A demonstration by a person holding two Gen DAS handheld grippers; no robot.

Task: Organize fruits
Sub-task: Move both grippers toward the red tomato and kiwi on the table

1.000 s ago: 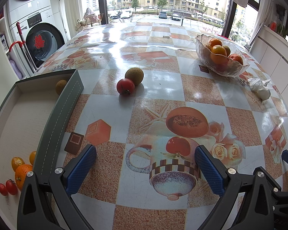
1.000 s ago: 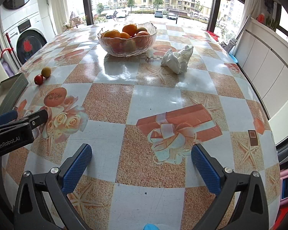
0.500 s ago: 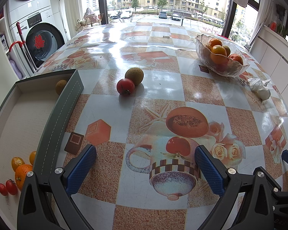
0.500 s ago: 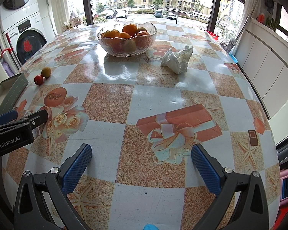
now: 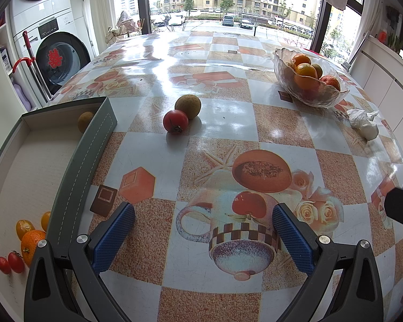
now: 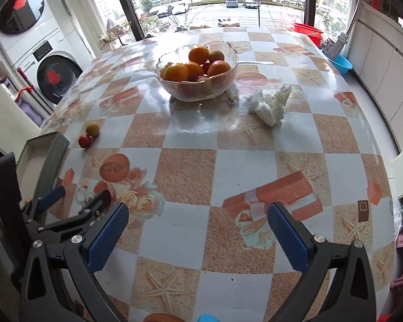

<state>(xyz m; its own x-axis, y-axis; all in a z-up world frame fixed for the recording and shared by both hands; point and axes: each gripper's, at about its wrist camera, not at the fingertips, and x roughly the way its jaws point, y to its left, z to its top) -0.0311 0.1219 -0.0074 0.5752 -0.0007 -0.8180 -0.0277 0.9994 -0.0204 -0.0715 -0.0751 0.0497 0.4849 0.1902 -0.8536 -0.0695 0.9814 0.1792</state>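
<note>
A red tomato and a brown-green round fruit lie touching on the table; they also show small in the right wrist view, tomato and round fruit. A glass bowl holds oranges and other fruit; it also shows in the right wrist view. A grey box at the left holds several small fruits, including an orange and cherry tomatoes. My left gripper is open and empty above the tablecloth. My right gripper is open and empty.
A crumpled white tissue lies right of the bowl, and shows in the left wrist view. A washing machine stands beyond the table's left edge. White cabinets run along the right. The left gripper's body sits left of my right gripper.
The right gripper has risen and drawn back, so the bowl and table look farther and lower. The left gripper has not visibly moved.
</note>
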